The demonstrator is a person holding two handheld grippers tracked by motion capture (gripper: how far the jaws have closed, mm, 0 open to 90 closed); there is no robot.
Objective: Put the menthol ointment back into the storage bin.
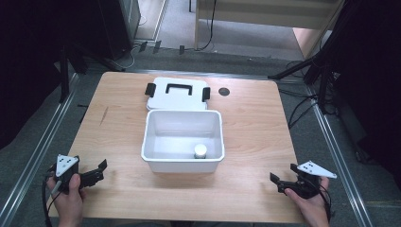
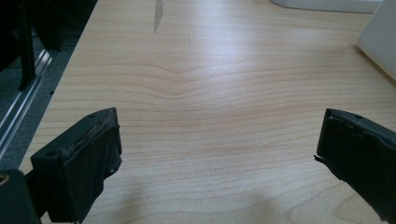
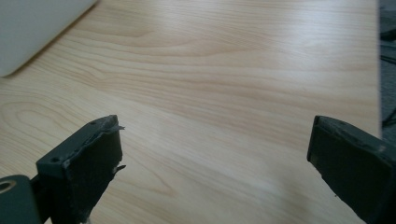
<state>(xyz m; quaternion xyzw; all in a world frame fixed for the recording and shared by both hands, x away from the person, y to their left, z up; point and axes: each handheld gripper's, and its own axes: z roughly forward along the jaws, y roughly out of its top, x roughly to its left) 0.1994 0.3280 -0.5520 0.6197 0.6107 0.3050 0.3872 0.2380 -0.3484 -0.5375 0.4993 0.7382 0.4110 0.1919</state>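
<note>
High view gives us one wooden table (image 1: 118,123), one white bin (image 1: 183,140) at its middle with one small white jar (image 1: 200,151) in its near right corner, and one white lid (image 1: 177,93) lying flat just behind the bin. We count two grippers, left gripper (image 1: 97,172) and right gripper (image 1: 279,183), one at each near corner, well apart from the bin. In both gripper views we see the jaws spread wide over bare wood, gripping nothing.

Grey carpet floor (image 1: 28,156), dark tripod legs (image 1: 302,66), wooden furniture (image 1: 265,19) behind

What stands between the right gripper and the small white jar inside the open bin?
The white plastic bin's near wall and right wall stand between the right gripper and the small white jar; the wooden table between is bare.
</note>
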